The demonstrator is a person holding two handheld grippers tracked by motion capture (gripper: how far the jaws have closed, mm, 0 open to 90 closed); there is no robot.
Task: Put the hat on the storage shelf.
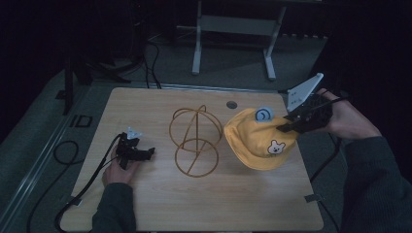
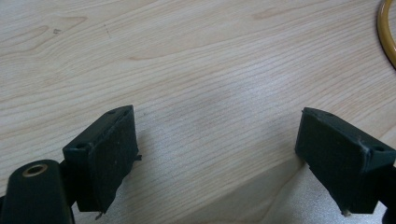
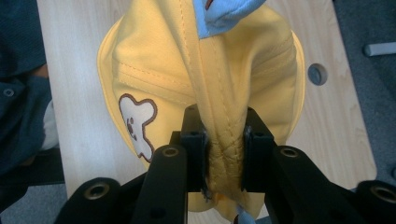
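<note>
Right claw [image 1: 286, 127]: clamped on a bunched fold of the yellow hat [image 1: 260, 141]; fabric is pinched between both pads, seen in the right gripper view [image 3: 224, 158]; held near the desk's right edge, toward the far side.
Left claw [image 1: 145, 154]: jaws are spread wide, nothing is held between them; bare wood is seen between the pads in the left gripper view [image 2: 215, 158]; rested low near the desk's left edge, about midway along it.
Yellow hat: carried at its crown side by the right claw, the brim drooped toward the desk [image 1: 145, 204]; placed over the right half of the desk, closer to the far right corner; whether the brim touches the wood cannot be told.
Hat details: white bunny patch [image 1: 275, 147] is faced toward the near edge; pale blue round piece [image 1: 264, 114] is shown at the far side of the crown.
Wire stand [image 1: 195, 141]: gold rings and rods, stood at the desk's centre, just beside the hat on its left, apart from the left claw; a curved bit of it is caught at the top right of the left gripper view [image 2: 386, 32].
Round hole [image 1: 231, 104]: set in the desk near the far edge, beyond the hat.
</note>
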